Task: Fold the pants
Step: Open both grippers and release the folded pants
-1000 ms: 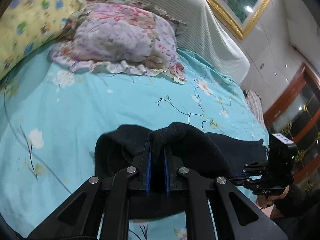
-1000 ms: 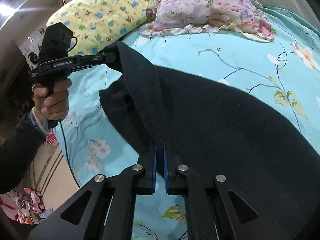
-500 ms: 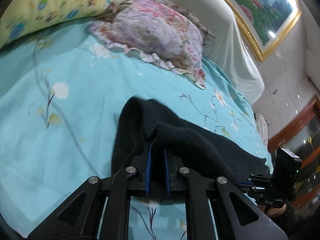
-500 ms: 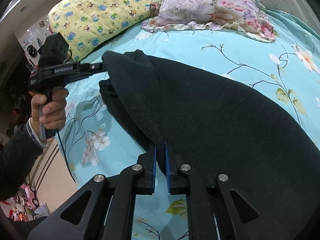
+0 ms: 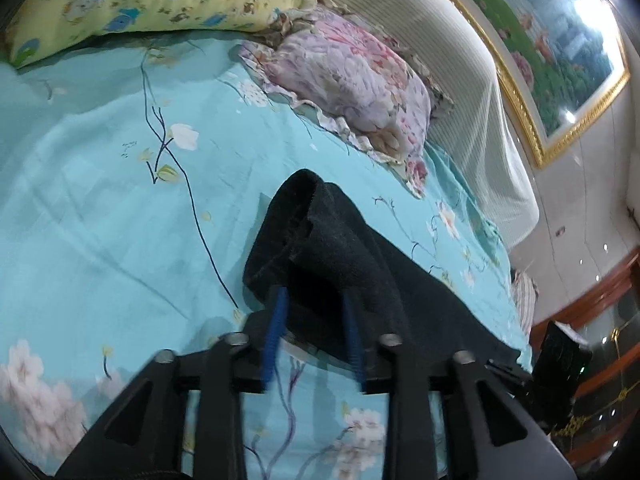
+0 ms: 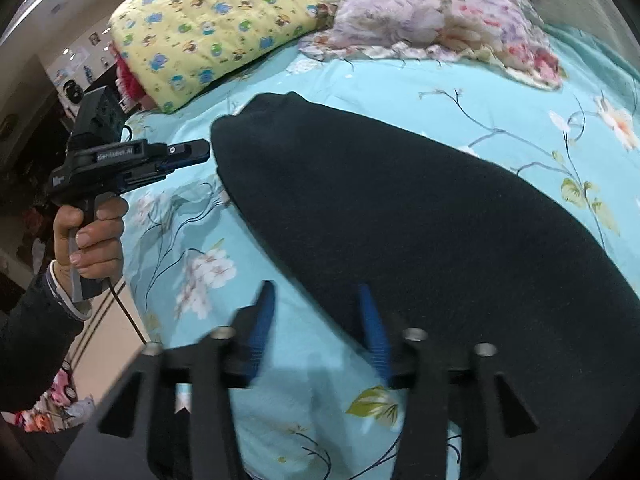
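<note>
The pants [image 6: 420, 232] run out past the right wrist view's right edge. Both grippers' blue pads [image 5: 276, 332] are smeared by motion blur

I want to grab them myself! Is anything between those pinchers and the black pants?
Nothing visible. The black fleece pants lie on the turquoise flowered bedsheet; the just-opened left gripper and right gripper straddle their edge.

Soft indoor light; glare on the framed picture [image 5: 576, 36]; blurred tools; dark fisheye corners.
</note>
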Demonstrator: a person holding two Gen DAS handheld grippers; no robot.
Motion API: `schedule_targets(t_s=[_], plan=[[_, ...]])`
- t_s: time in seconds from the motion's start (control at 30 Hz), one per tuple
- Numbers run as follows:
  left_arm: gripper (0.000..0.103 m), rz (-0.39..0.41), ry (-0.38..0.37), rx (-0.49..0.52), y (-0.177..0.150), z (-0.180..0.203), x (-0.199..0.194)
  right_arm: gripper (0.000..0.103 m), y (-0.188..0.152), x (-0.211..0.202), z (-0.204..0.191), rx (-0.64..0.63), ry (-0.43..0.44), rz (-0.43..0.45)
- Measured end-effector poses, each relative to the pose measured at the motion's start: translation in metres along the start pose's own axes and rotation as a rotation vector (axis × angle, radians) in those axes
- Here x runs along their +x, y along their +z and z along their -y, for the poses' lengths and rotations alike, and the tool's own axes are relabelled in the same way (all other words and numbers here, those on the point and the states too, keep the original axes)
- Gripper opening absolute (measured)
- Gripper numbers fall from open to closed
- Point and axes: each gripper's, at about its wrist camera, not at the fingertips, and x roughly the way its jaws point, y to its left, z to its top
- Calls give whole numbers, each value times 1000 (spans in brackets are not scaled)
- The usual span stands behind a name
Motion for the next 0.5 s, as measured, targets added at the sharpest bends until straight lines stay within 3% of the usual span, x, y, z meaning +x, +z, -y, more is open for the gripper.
schedule_targets(t_s=[0.13, 0.33, 0.5], plan=[[58, 14, 48, -19, -4, 13, -6, 50, -1, -7, -2, 5, 13, 19], [66, 16, 88, -54, -6, 33, -7, 50, 5, -17, 21, 103, 32, 54], [69, 6, 172, -100, -7, 37, 1, 50, 5, -25, 33, 152, 35, 82]])
